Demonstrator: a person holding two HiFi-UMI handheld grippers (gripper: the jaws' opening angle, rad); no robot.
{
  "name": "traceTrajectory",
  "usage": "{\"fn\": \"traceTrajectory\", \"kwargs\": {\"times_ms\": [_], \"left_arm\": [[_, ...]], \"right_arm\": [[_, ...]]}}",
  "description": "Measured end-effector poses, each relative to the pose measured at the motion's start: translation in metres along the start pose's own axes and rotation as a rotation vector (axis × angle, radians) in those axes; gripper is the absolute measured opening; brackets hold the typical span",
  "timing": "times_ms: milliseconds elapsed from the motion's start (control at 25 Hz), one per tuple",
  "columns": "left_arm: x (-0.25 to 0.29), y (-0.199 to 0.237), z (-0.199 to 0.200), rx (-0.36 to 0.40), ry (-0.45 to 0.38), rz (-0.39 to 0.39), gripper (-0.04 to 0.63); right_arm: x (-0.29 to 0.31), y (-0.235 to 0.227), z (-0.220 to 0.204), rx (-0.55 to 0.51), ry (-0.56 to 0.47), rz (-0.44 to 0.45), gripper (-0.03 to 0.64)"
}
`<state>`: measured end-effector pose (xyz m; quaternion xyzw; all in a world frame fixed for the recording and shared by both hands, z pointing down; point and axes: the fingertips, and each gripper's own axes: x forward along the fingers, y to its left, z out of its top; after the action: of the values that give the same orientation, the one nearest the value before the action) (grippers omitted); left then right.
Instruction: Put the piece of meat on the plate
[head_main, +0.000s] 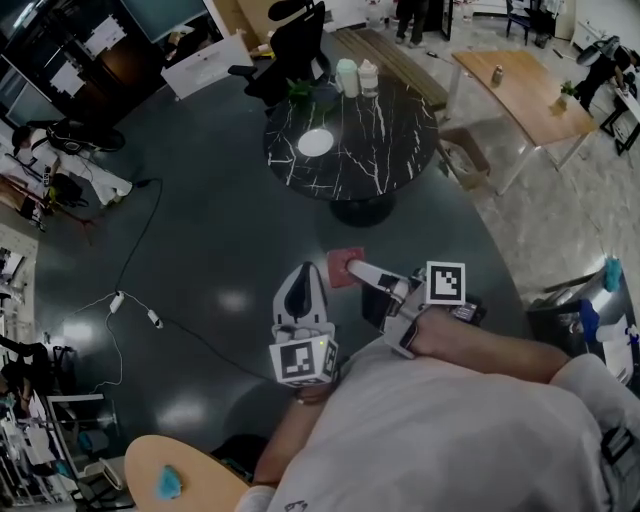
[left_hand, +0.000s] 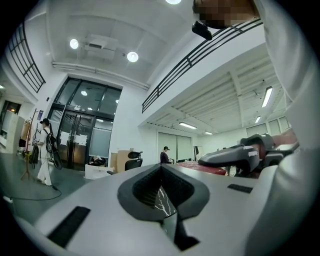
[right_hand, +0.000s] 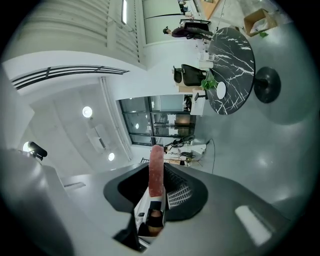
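A flat red piece of meat sticks out from my right gripper, which is shut on it; in the right gripper view the meat stands edge-on between the pads. The white plate lies bare on a round black marble table some way ahead over the dark floor, and it also shows in the right gripper view as the plate. My left gripper is held beside the right one, shut, with nothing in it. In the left gripper view the meat shows at the right.
Two pale containers and a small plant stand at the table's far edge. A black office chair is behind it. A wooden table stands at the right. A cable runs across the floor at left.
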<state>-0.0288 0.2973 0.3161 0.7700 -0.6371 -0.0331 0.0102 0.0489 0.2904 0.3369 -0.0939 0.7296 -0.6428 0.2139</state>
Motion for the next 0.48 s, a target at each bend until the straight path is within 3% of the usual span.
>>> {"fn": "traceTrajectory", "kwargs": {"times_ms": [480], "left_arm": [[0.123, 0.016, -0.003, 0.018, 0.027, 0.031, 0.008]], "right_arm": [[0.045, -0.020, 0.117, 0.040, 0.012, 0.001, 0.083]]}}
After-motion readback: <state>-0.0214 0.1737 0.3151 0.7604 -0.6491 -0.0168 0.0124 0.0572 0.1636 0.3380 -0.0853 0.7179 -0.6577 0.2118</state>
